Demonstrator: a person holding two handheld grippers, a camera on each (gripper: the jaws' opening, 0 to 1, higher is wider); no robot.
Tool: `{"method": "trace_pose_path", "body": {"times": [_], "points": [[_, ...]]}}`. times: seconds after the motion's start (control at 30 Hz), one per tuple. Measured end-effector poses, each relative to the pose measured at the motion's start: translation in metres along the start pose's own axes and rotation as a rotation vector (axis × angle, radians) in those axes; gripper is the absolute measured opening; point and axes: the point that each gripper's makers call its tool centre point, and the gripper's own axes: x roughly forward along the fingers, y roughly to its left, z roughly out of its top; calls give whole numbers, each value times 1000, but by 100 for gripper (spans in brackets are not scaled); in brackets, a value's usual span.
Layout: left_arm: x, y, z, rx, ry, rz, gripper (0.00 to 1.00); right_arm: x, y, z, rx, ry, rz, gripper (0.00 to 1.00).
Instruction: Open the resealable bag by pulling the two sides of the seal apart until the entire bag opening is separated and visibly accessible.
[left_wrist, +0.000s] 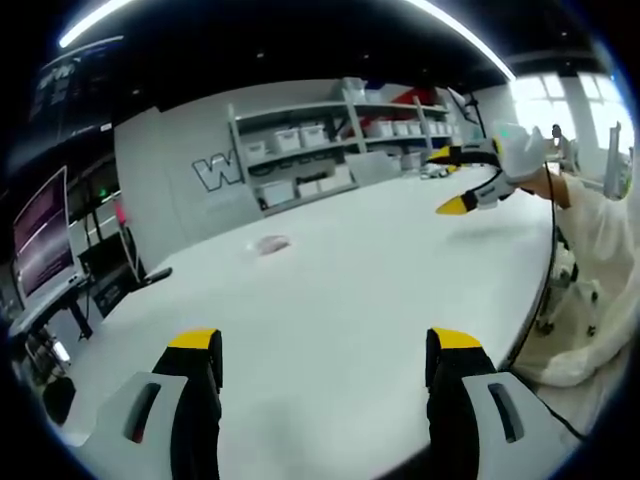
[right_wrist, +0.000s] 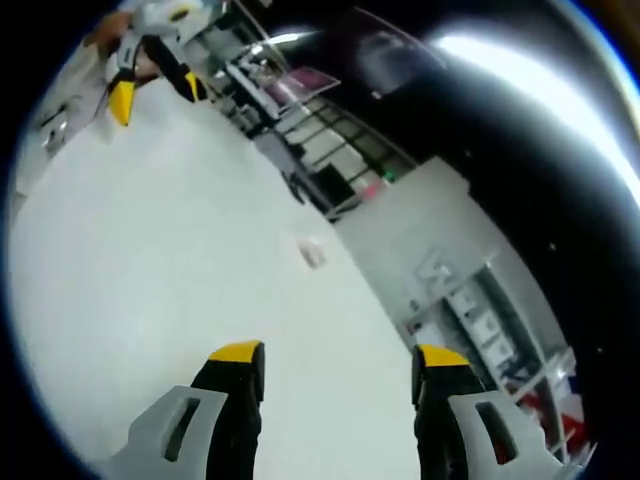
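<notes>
Left gripper view: left gripper (left_wrist: 328, 350), jaws wide apart, holding nothing, low centre over white table (left_wrist: 380, 290). Resealable bag (left_wrist: 270, 243) flat on table, centre-left, untouched. Right gripper (left_wrist: 455, 180) upper right, jaws spread, empty. Right gripper view: resealable bag (right_wrist: 313, 252) at centre; right gripper (right_wrist: 339, 365) bottom; left gripper (right_wrist: 155, 90) upper left.

Bare white tabletop (left_wrist: 380, 290) lies open all around the small bag (left_wrist: 271, 244); shelves (left_wrist: 330, 140) stand well beyond its far edge.
</notes>
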Motion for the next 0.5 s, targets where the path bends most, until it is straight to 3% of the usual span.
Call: {"method": "trace_pose_path", "body": {"times": [0.5], "points": [[-2, 2, -1, -6, -2, 5, 83, 9, 4, 6, -23, 0, 26, 59]]}}
